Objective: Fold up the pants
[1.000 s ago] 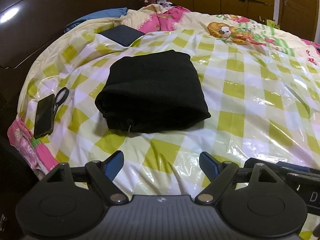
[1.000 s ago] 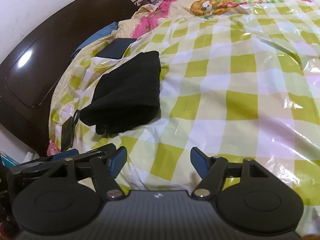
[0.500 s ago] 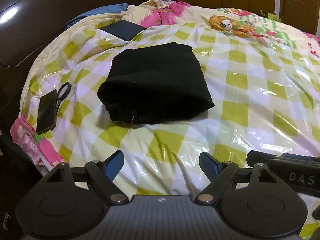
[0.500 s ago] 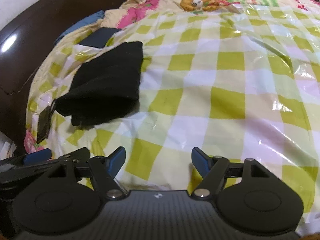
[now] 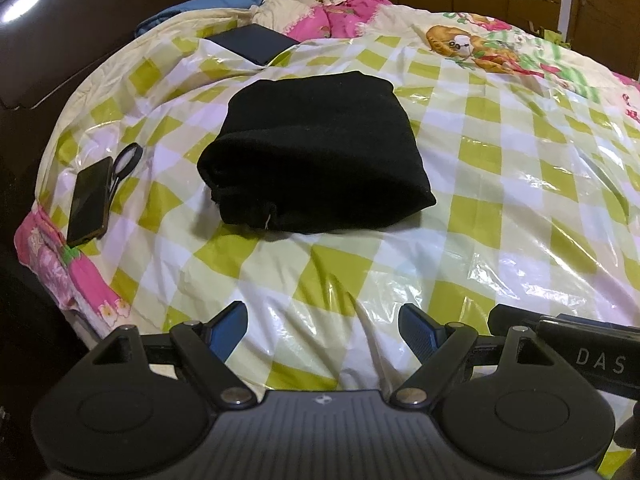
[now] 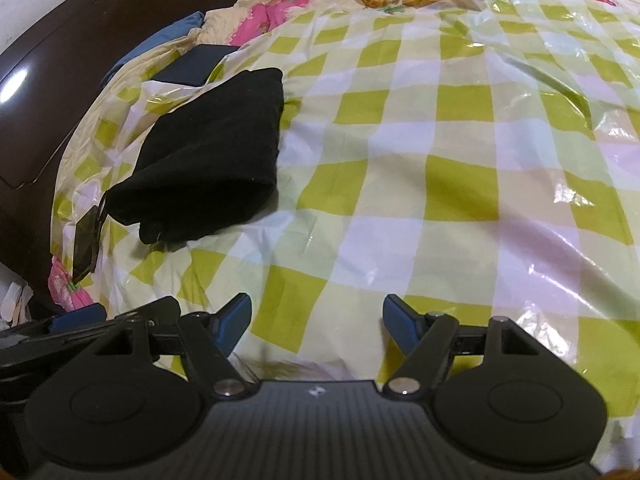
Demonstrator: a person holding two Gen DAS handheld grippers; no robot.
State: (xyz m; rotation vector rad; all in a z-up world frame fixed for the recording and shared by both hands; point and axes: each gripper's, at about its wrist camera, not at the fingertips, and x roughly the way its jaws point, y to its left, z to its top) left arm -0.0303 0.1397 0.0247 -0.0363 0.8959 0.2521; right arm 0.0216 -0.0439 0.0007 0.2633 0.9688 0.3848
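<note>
The black pants (image 5: 316,152) lie folded into a compact thick rectangle on the green-and-white checked plastic sheet (image 5: 500,208) covering the bed. They also show in the right wrist view (image 6: 208,152), to the left. My left gripper (image 5: 322,330) is open and empty, hovering above the sheet well in front of the pants. My right gripper (image 6: 316,320) is open and empty, to the right of the pants and apart from them. Part of the right gripper (image 5: 560,344) shows at the left wrist view's lower right.
A phone (image 5: 90,200) and a magnifying glass (image 5: 126,160) lie near the bed's left edge. A dark flat case (image 5: 256,42) lies behind the pants. Pink and cartoon-print bedding (image 5: 472,44) lies at the back. A dark wooden headboard (image 5: 80,20) stands left.
Both grippers have pulled back and risen a little from the folded pants, staying open. The pants have not moved.
</note>
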